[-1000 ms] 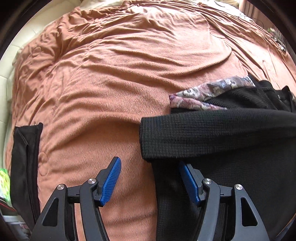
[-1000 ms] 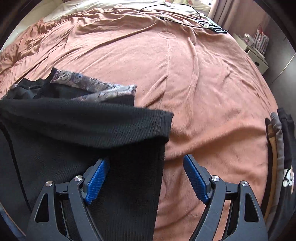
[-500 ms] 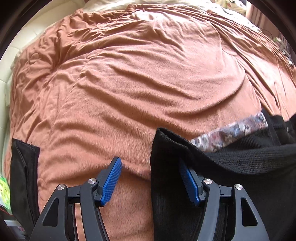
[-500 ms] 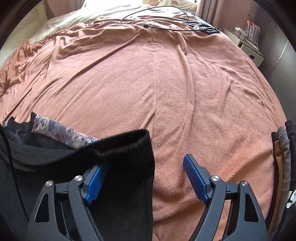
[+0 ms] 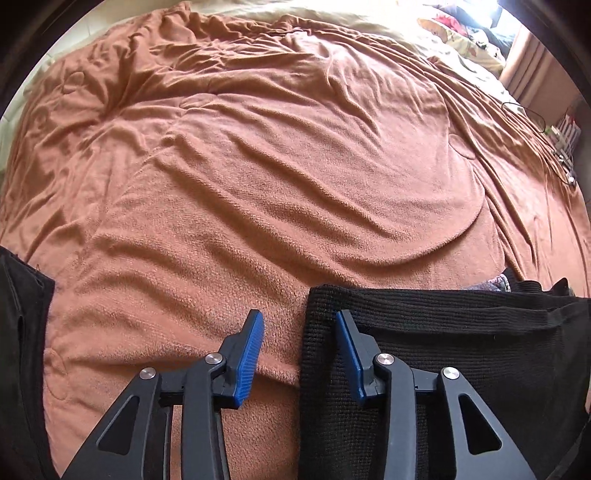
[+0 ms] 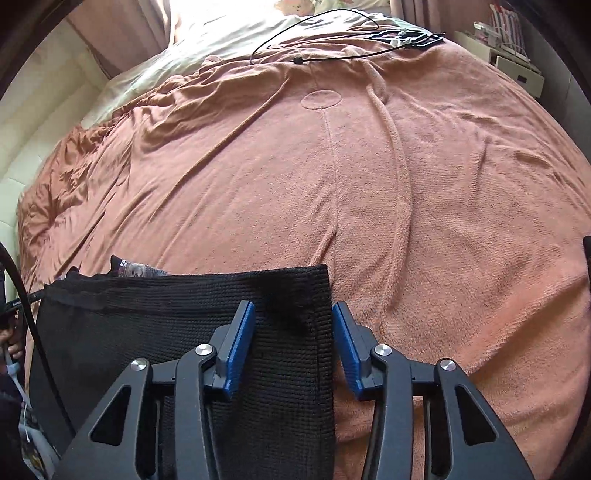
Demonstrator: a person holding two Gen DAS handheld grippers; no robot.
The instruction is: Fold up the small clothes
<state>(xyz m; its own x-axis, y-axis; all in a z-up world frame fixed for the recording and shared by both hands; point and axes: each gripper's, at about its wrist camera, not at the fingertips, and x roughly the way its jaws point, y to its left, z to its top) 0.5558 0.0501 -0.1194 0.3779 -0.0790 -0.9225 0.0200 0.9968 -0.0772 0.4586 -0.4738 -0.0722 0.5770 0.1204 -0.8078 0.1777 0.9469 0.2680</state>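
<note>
Both wrist views low over the bed (image 5: pixel 295 184), facing its head, sharing the black knit garment (image 6: pixel 166 332)

Rumpled terracotta fleece blanket (image 6: pixel 369 192) spread ahead of the gripper, black cable (image 6: pixel 314 33) looped across its far end, cream sheet (image 6: pixel 221 40) beyond, white bedside cabinet (image 6: pixel 517 66) far right, pale padded wall (image 6: pixel 33 122) left
</note>
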